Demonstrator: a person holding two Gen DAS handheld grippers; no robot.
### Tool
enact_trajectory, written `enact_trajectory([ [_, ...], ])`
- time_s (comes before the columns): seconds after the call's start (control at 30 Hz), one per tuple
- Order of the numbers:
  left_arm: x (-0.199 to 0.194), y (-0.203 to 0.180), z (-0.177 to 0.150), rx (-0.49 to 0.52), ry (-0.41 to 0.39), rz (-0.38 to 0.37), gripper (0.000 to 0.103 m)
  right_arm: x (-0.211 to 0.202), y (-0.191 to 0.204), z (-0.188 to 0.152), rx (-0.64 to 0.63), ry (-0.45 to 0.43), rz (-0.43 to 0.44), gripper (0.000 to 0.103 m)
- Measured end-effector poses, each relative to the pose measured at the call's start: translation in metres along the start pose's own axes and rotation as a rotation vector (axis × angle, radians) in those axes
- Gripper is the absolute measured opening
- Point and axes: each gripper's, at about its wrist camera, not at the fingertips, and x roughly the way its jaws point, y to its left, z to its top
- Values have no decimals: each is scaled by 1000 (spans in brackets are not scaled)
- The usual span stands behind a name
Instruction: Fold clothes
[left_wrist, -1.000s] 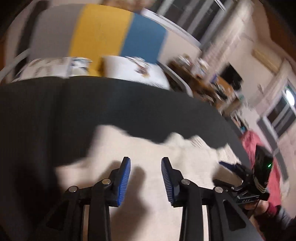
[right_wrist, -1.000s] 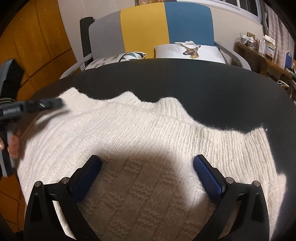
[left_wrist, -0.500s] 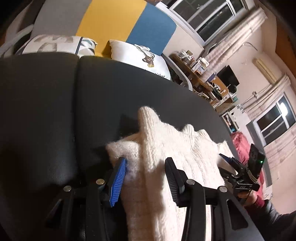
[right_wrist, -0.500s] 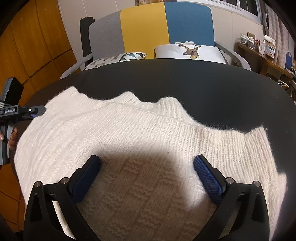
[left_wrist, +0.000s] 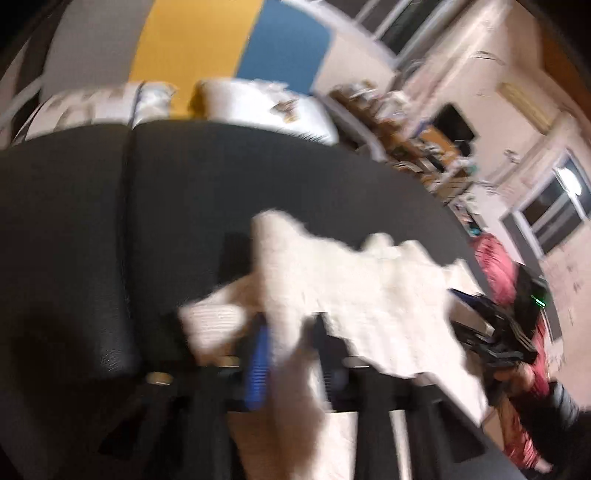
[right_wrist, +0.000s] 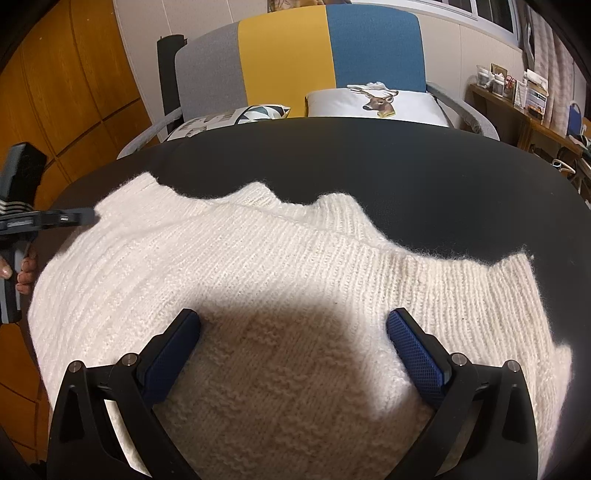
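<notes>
A white knitted sweater (right_wrist: 280, 280) is spread flat on a black padded surface (right_wrist: 406, 166), its ribbed edge toward 12 o'clock. The right gripper (right_wrist: 293, 332) is held over the knit with jaws wide, nothing between them. The left gripper (left_wrist: 291, 354), blurred, is seen closing on a bunched fold of the sweater's edge at 9 o'clock. A deer cushion (right_wrist: 376, 101) lies beyond

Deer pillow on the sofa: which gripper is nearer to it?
Hard to call. Both grippers work the white sweater, well short of the deer pillow: left gripper closing on its left edge, right gripper open over its middle.
</notes>
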Motion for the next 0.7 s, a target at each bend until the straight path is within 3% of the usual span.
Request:
enact_trajectory([
  [0.2,-35,-7,-23,-31,-139,-23,6,-4,7,8,14,42,-35,103],
  [0.27,-48,-2,-33,-77,-174,-18,6,-15,10,16,39,9,-12,103],
  [0.37,-44,12,-44,-128,-135,45,6,-25,15,24,39,-35,11,103],
  [0.4,-37,18,-48,-152,-103,68,9,-21,17,24,26,-21,1,103],
  [0.47,-42,21,-49,-173,-134,77,13,-11,17,18,17,-6,-5,103],
  [0.53,-55,16,-44,-173,-170,113,23,-2,15,11,11,7,-8,103],
  [0.6,-73,2,-35,-111,-245,150,26,5,14,5,12,15,-5,103],
  [0.63,-78,-6,-28,-73,-264,126,30,5,13,5,14,14,-1,103],
  [0.7,-75,-28,-12,41,-227,41,33,5,14,4,11,10,-2,103],
])
